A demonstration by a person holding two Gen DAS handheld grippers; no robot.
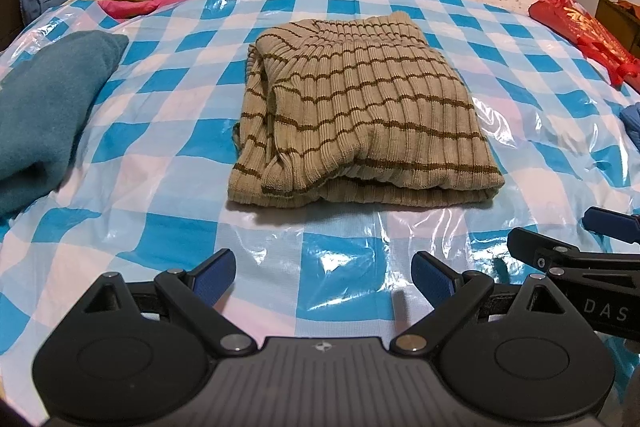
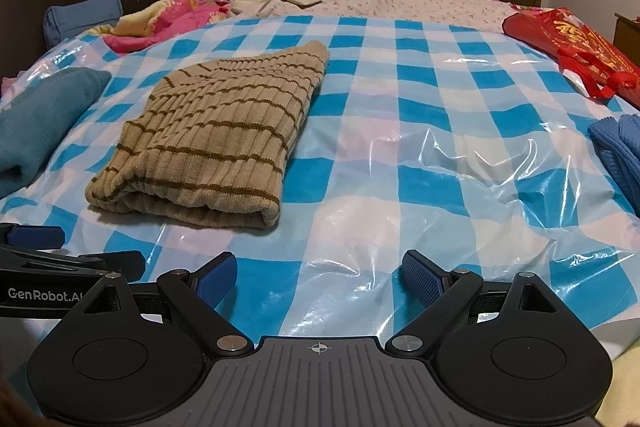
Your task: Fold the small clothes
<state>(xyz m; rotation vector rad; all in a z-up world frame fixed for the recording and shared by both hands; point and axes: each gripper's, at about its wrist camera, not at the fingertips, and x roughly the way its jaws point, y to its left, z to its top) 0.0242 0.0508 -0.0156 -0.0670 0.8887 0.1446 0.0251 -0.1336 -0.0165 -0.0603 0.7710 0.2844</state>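
A: Seeing the sweater (image 1: 360, 111) folded, lying mid-sheet (image 1: 168, 163), clear of both tools.
B: Tongs?
A: Left gripper (image 1: 323, 275) spread wide, nothing held. Right gripper (image 2: 319, 277) same. Both hover near the sheet's front edge, side by side.

Striped sweater (image 2: 208, 131) folded on checkered sheet (image 2: 420, 107), R gripper (image 2: 318, 277) fingers apart, w/o load.

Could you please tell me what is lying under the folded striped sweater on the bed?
The striped sweater rests on a blue-and-white checked plastic sheet spread over the bed. The patch of sheet directly beneath it, and anything between its folded layers, is hidden.
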